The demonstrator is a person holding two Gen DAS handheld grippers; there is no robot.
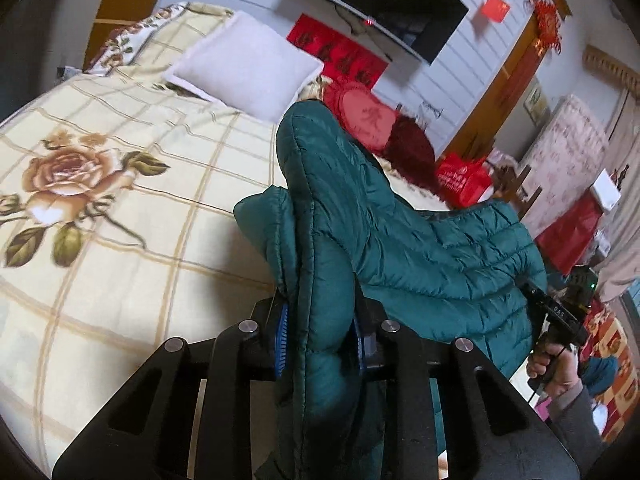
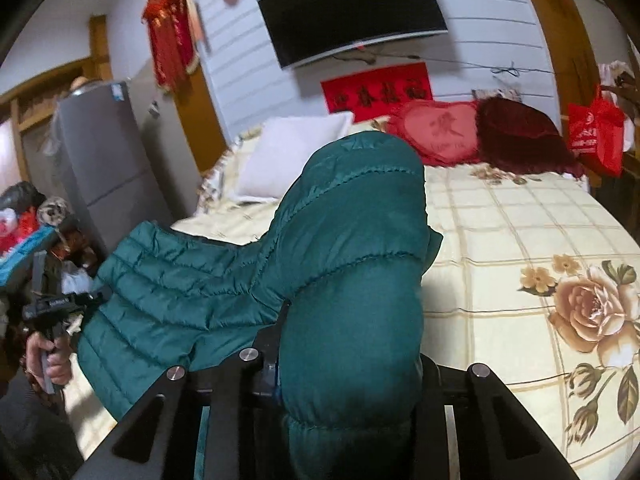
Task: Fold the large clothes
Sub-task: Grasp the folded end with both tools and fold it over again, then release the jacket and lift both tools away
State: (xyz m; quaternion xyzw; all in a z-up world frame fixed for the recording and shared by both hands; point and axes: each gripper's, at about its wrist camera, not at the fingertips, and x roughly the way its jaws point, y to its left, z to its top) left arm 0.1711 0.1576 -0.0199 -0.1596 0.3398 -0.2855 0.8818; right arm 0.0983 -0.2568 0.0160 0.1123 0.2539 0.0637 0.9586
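Left wrist view: the left hand-held gripper (image 1: 318, 344) is clamped on a thick bunch of the teal quilted jacket (image 1: 420, 248), its blue pads pressing the padding from both sides. The jacket hangs in the air above the bed (image 1: 120, 220), not lying on it; one padded part stands up past the jaws toward the white pillow (image 1: 248, 64), and the rest sags in a wide span away from the pillow to the right hand-held gripper (image 1: 556, 312), where the person's hand (image 1: 550, 364) grips the handle.

Right wrist view: the right hand-held gripper (image 2: 348, 368) is likewise closed on a fat roll of the jacket (image 2: 352, 248), which swells out of the jaws and hides most of them. From there the quilted cloth runs off the near side of the bed (image 2: 520, 220) toward the left hand-held gripper (image 2: 60, 304), held in a hand (image 2: 46, 360). I judge that gripper closed too, though here its jaws are too small to read.

Progress, as I judge it: the garment is picked up at two points and no fold shows yet. Spreading it flat on the bed and making every fold is left.

The jacket is puffy, stitched in horizontal channels, slightly shiny, deep teal, and crumpled where it is pinched.
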